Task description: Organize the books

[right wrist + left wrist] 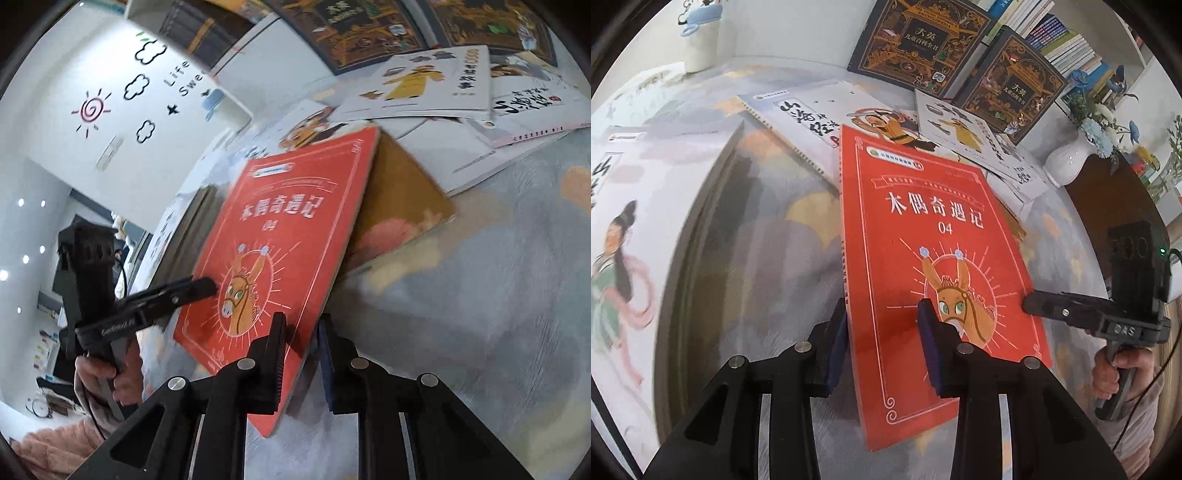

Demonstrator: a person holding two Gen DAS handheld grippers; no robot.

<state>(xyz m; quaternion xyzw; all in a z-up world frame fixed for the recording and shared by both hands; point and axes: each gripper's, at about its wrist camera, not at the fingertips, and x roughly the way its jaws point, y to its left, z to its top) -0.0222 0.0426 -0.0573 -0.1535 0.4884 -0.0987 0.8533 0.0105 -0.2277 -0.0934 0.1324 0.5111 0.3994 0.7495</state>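
Observation:
A red book (934, 258) with a donkey on its cover is lifted at a tilt above the table; it also shows in the right wrist view (288, 236). My left gripper (882, 328) straddles its spine edge, one pad on the cover and one behind, with a gap left. My right gripper (301, 343) straddles the opposite edge, its jaws slightly apart around the book. The right gripper shows in the left wrist view (1030, 302) at the book's right edge. The left gripper shows in the right wrist view (210, 284) against the cover.
A white picture book (628, 240) stands close on the left. Several white books (820, 122) lie scattered behind, and a brown book (399, 206) lies under the red one. Two dark encyclopedias (923, 40) lean on shelved books. A white flower vase (1067, 158) stands right.

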